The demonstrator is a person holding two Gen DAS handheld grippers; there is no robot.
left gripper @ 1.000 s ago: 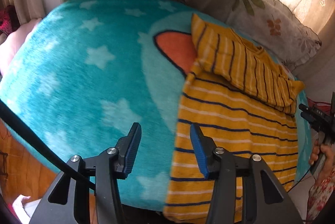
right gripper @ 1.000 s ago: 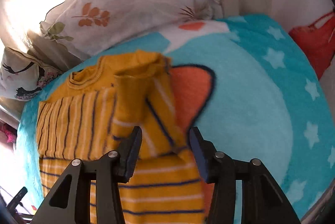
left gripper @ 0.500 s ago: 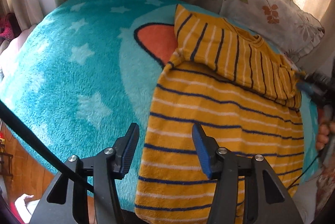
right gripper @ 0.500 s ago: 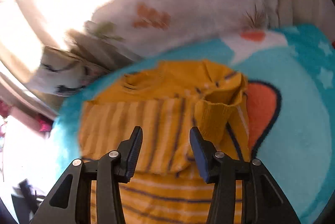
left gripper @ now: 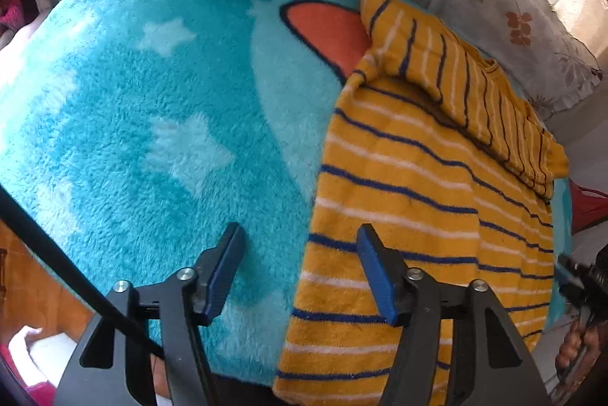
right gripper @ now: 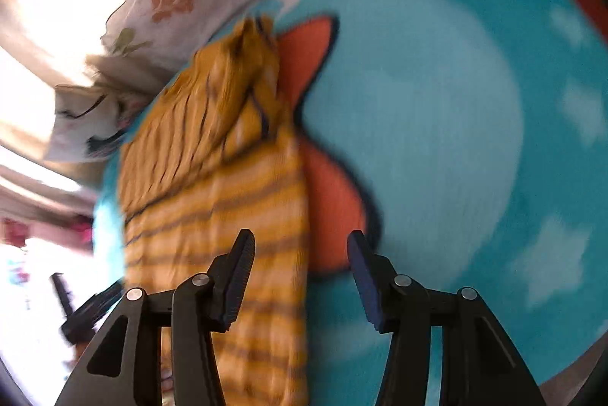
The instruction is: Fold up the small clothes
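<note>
A small yellow shirt (left gripper: 399, 178) with navy and white stripes lies flat on the teal star blanket (left gripper: 152, 102), its top part and sleeves folded across. My left gripper (left gripper: 300, 231) hovers over the shirt's left edge near the hem. Its jaws are opening, one finger over the blanket and one over the cloth, with nothing pinched. The right wrist view is blurred. My right gripper (right gripper: 301, 237) is open above the shirt's (right gripper: 212, 201) other side edge, its jaws widening slightly and gripping nothing. It also shows at the left wrist view's right rim (left gripper: 581, 284).
Floral pillows (left gripper: 513, 26) lean behind the shirt. An orange patch (left gripper: 326, 30) on the blanket borders the folded sleeve. A hand (left gripper: 573, 349) grips the right tool's handle. The blanket's front edge drops off below the hem, with an orange floor (left gripper: 22, 277) at lower left.
The right gripper swung from the folded sleeve at the top down to the shirt's side edge. The left gripper sank a little closer to the hem and its jaws widened.
</note>
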